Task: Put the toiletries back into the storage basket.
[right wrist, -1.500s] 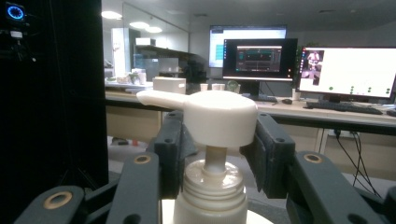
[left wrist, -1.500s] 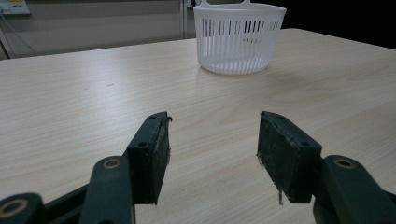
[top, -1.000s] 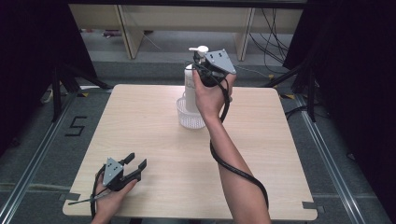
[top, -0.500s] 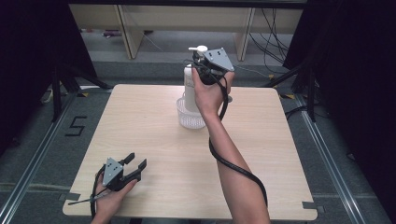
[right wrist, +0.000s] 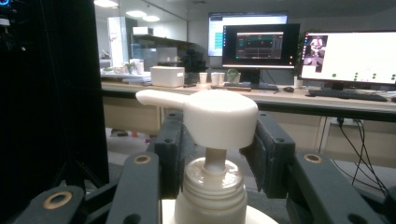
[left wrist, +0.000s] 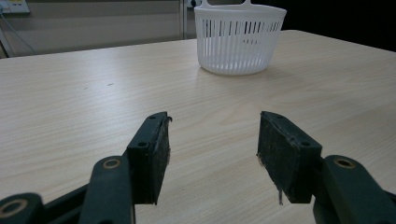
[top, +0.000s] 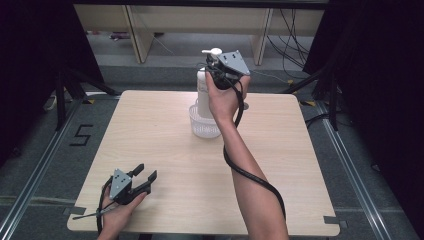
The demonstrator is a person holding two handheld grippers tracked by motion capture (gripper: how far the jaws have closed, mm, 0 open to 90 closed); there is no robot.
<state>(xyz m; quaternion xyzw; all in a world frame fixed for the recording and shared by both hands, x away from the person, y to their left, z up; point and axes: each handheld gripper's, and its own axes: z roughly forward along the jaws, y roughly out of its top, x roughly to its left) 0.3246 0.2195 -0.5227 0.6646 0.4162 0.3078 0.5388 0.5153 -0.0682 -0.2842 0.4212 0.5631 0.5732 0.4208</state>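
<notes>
One pump bottle (top: 203,90), rigid smooth plastic, top-heavy, standing in white basket (top: 205,125), far centre of surface (top: 280,165). Right hand-held gripper (right wrist: 212,140) clamps its pump collar; left hand-held gripper (left wrist: 212,154) open, empty.

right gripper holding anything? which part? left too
The right gripper grips the white pump bottle at its pump head, one jaw on each side. The left gripper is open, holding nothing.
</notes>
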